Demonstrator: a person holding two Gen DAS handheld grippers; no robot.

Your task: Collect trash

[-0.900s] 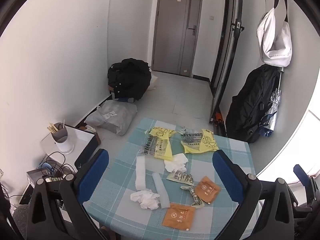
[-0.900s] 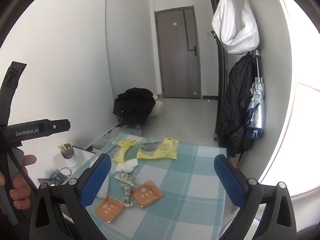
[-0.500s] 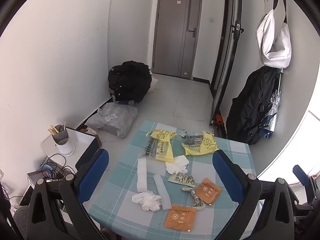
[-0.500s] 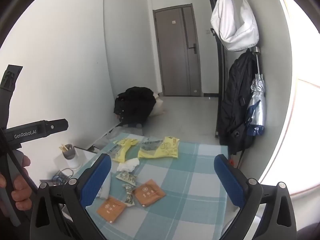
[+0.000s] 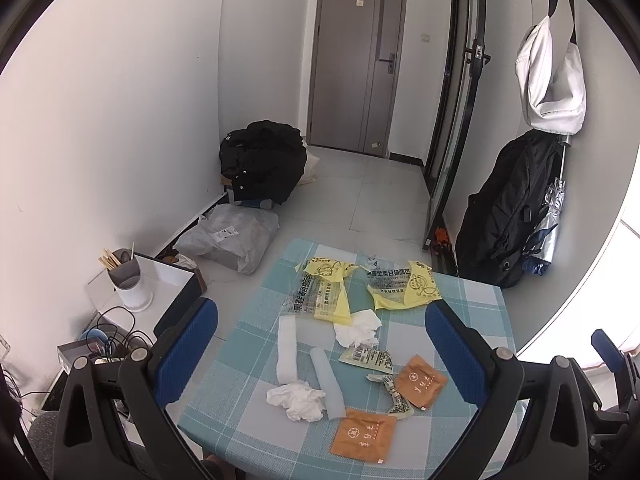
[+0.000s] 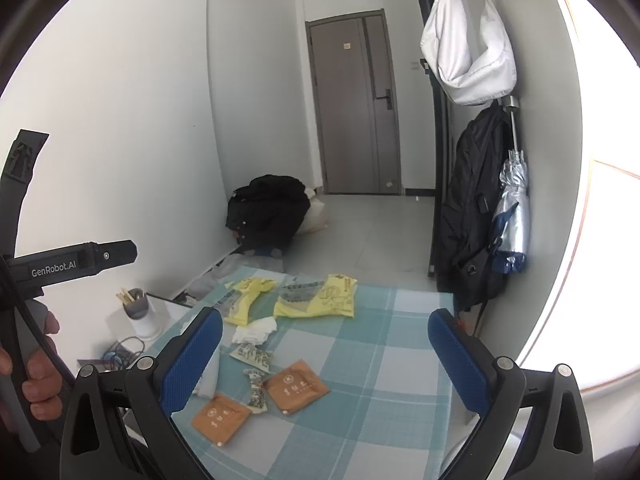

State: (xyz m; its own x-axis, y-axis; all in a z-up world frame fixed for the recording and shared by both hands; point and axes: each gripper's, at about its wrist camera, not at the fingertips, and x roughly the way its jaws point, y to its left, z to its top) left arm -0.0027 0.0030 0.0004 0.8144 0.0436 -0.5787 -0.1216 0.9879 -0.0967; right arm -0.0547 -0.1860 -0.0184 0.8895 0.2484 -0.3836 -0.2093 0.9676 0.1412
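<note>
Trash lies scattered on a small table with a teal checked cloth (image 5: 472, 320) (image 6: 384, 344). There are two yellow printed bags (image 5: 324, 292) (image 5: 404, 286), crumpled white tissues (image 5: 298, 400) (image 5: 358, 328), two orange sachets (image 5: 362, 436) (image 5: 420, 380), small torn printed wrappers (image 5: 368, 358) and clear plastic strips (image 5: 328, 380). My left gripper (image 5: 322, 352) hovers open above the near part of the table, nothing between its blue pads. My right gripper (image 6: 324, 356) is open too, held above the table's near side, with the orange sachets (image 6: 296, 386) (image 6: 220, 414) below it.
A white side table (image 5: 160, 284) with a cup of sticks (image 5: 126, 276) and cables stands left of the table. Black bags (image 5: 262, 160) and a grey parcel (image 5: 232, 236) lie on the floor by the wall. A backpack (image 5: 508, 208) and umbrella hang right. A hand (image 6: 36, 364) holds the left tool.
Both views have shifted slightly: the table and trash sit a little lower and farther in the frames, as both grippers eased back or tilted up. Jaws stayed wide open.
</note>
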